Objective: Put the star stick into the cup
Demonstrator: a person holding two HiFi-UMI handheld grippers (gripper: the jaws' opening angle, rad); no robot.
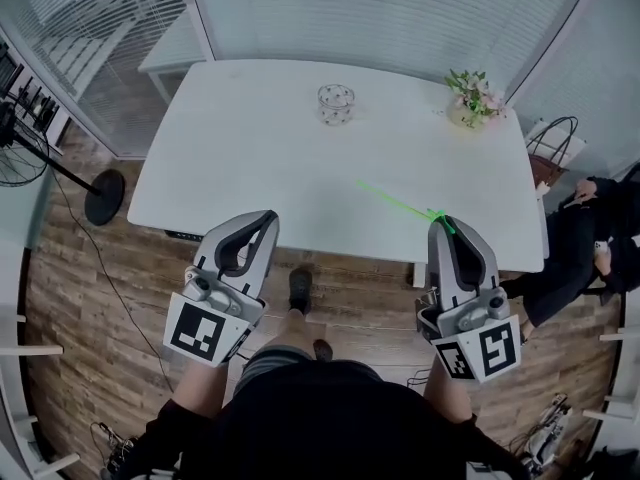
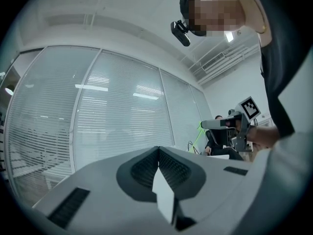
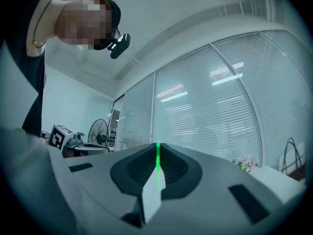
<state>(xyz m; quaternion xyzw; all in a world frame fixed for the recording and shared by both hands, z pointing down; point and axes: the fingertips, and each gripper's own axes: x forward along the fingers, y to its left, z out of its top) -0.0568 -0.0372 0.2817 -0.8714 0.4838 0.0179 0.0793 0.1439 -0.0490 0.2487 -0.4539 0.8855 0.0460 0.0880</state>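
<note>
The right gripper (image 1: 441, 222) is clenched on one end of the thin, bright green star stick (image 1: 398, 204). From the jaws, at the 5 o'clock edge of the white rectangular worktop (image 1: 250, 158), the stick slants out over the surface towards 10 o'clock. The left gripper (image 1: 266, 216) has its jaws pressed together with nothing between them, off the worktop's 7 o'clock edge. The clear dotted glass cup (image 1: 336, 103) stands at 12 o'clock, well apart from the stick. A small bunch of pink flowers (image 1: 473, 98) sits at 2 o'clock.
</note>
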